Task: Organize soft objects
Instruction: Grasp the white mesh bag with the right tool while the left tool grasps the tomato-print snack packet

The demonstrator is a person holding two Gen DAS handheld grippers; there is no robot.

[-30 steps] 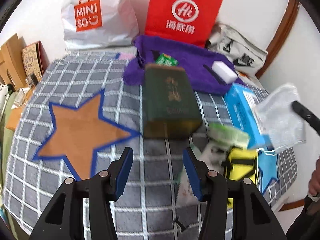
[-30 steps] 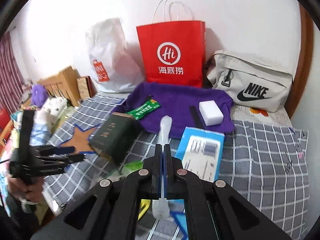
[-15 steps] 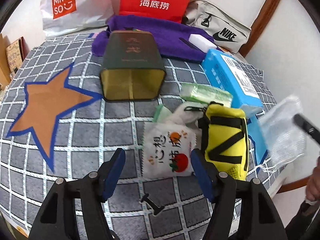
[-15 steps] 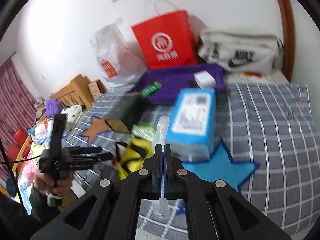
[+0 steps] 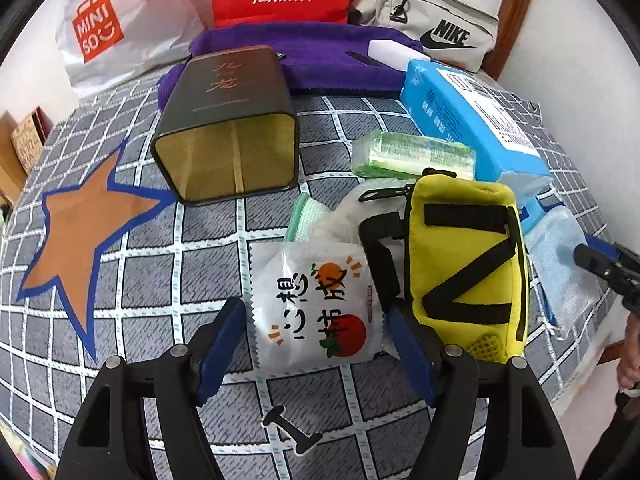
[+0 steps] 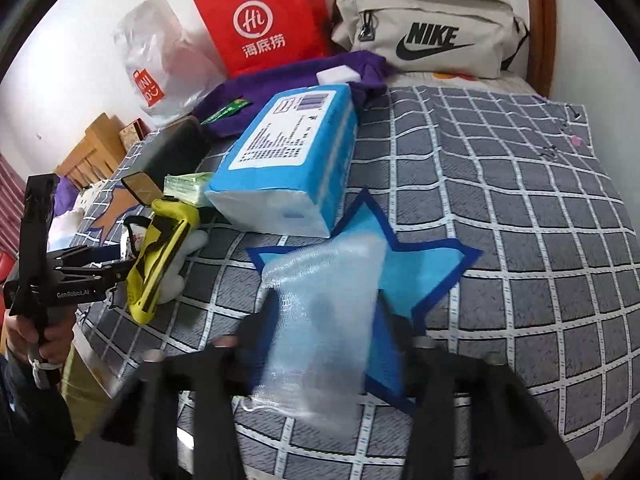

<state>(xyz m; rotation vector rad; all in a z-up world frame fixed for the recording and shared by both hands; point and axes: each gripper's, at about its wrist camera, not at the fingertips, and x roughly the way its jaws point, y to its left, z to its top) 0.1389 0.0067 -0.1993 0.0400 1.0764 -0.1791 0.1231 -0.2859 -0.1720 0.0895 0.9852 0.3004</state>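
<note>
My left gripper (image 5: 313,312) points down at the checked bedspread, its jaws opening, with a white fruit-print snack packet (image 5: 312,272) lying between the blue pads, untouched. A yellow pouch (image 5: 464,264) lies just right of it. In the right wrist view my right gripper (image 6: 328,320) is blurred and its jaws are opening. A clear bubble-wrap bag (image 6: 320,312) sits loose between them, over the blue star (image 6: 432,264). The left gripper (image 6: 100,268) shows at the left edge, beside the yellow pouch (image 6: 160,256).
A dark tin (image 5: 228,120) lies open-ended beside an orange star (image 5: 88,224). A blue tissue pack (image 6: 292,160), a green tissue pack (image 5: 412,156) and a purple towel (image 5: 320,60) lie behind. Bags line the wall. The bed edge is close below both grippers.
The right gripper sank toward the blue star and opened, letting go of the bubble-wrap bag it had pinched. The left gripper dropped over the snack packet and widened.
</note>
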